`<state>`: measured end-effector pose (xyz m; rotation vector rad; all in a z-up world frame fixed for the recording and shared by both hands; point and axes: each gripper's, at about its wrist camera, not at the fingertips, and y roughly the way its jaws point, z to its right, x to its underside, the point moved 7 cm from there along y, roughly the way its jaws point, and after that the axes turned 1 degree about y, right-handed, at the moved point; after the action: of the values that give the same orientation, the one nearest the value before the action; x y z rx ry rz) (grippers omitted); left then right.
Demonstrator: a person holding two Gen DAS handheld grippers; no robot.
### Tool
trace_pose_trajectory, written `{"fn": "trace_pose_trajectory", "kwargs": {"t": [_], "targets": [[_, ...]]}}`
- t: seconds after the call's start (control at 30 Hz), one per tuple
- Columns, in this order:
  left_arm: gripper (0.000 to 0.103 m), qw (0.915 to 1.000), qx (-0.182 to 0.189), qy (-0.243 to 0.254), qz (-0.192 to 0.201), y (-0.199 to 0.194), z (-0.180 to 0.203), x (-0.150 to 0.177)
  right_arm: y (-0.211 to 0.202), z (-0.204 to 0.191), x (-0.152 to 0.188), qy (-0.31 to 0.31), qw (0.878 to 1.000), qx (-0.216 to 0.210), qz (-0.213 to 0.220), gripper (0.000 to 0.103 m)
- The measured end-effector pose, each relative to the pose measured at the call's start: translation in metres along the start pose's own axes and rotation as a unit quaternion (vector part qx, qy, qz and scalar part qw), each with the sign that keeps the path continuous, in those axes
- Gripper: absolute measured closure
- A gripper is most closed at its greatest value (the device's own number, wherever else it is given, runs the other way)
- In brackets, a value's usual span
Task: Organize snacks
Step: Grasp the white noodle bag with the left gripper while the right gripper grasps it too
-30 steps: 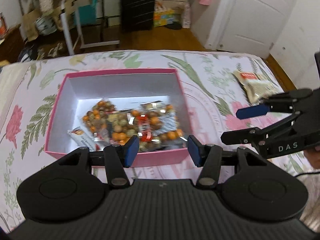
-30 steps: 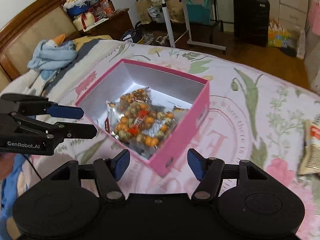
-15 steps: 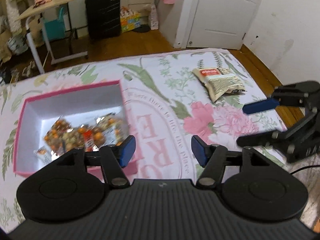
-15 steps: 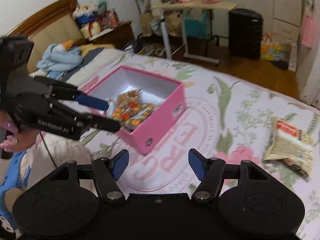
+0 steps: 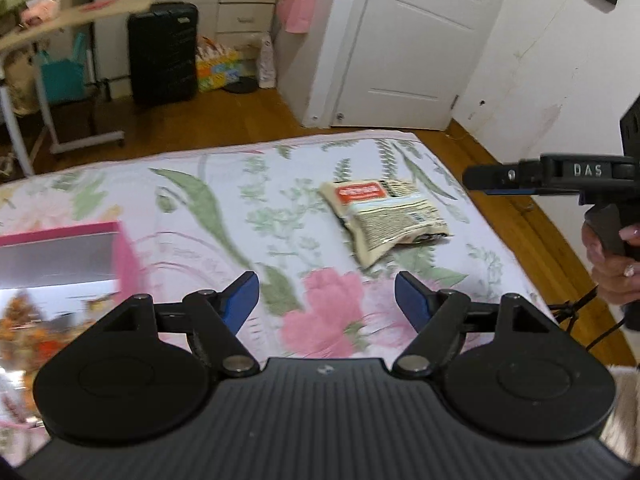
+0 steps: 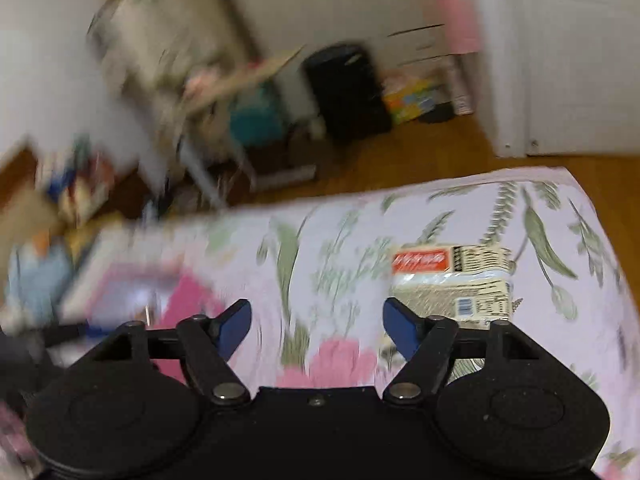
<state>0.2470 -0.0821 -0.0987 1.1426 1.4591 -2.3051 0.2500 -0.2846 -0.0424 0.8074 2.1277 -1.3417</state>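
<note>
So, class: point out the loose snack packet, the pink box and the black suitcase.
snack packet [image 5: 386, 216], left wrist view, its pale middle.
pink box [image 5: 127, 258], left wrist view, its right wall.
black suitcase [image 5: 163, 54], left wrist view, its front.

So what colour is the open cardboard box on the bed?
Pink outside, pale grey inside; left wrist view shows it best.

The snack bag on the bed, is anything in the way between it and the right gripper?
Nothing visible is. The snack bag lies flat on the flowered bedspread, just ahead of the right gripper, with only bare cover between them. The gripper's jaws have just been opening and hold nothing. The pink box sits off to the side.
</note>
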Motion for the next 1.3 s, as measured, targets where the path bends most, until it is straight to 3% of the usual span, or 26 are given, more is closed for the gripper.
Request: {"fn": "trace_pose_trajectory", "kwargs": {"t": [0.07,0.27,0.37,0.53,0.77,0.87,0.97,1.07,1.3], "targets": [[0.029,0.9999,0.008,-0.008,0.002,0.023,0.009,-0.004,0.005,0.017,-0.001,0.016,1.000,0.003,0.011,0.024],[0.029,0.9980,0.028,-0.056,-0.009,0.099,0.023,-0.016,0.035,0.070,0.007,0.006,0.997,0.065,0.032,0.024],[0.029,0.9975,0.022,-0.061,-0.027,0.133,0.028,-0.018,0.055,0.102,0.005,0.038,0.995,0.062,0.062,0.024],[0.029,0.9956,0.026,-0.088,-0.021,0.186,0.033,-0.023,0.078,0.158,-0.004,0.120,0.985,0.081,0.090,0.025],[0.030,0.9895,0.015,-0.143,-0.014,0.248,0.021,-0.025,0.109,0.193,0.010,0.149,0.984,0.086,0.052,0.029],[0.033,0.9824,0.047,-0.178,-0.035,0.263,0.018,-0.020,0.121,0.190,0.014,0.146,0.986,0.073,0.030,0.033],[0.052,0.9720,0.095,-0.208,-0.053,0.270,0.018,-0.016,0.130,0.185,0.020,0.141,0.988,0.056,0.010,0.047],[0.059,0.9753,0.095,-0.193,-0.052,0.266,0.022,-0.017,0.128,0.180,0.017,0.135,0.990,0.050,0.007,0.058],[0.061,0.9838,0.078,-0.144,-0.074,0.238,0.029,-0.014,0.126,0.159,0.020,0.115,0.991,0.060,-0.036,0.061]]}}
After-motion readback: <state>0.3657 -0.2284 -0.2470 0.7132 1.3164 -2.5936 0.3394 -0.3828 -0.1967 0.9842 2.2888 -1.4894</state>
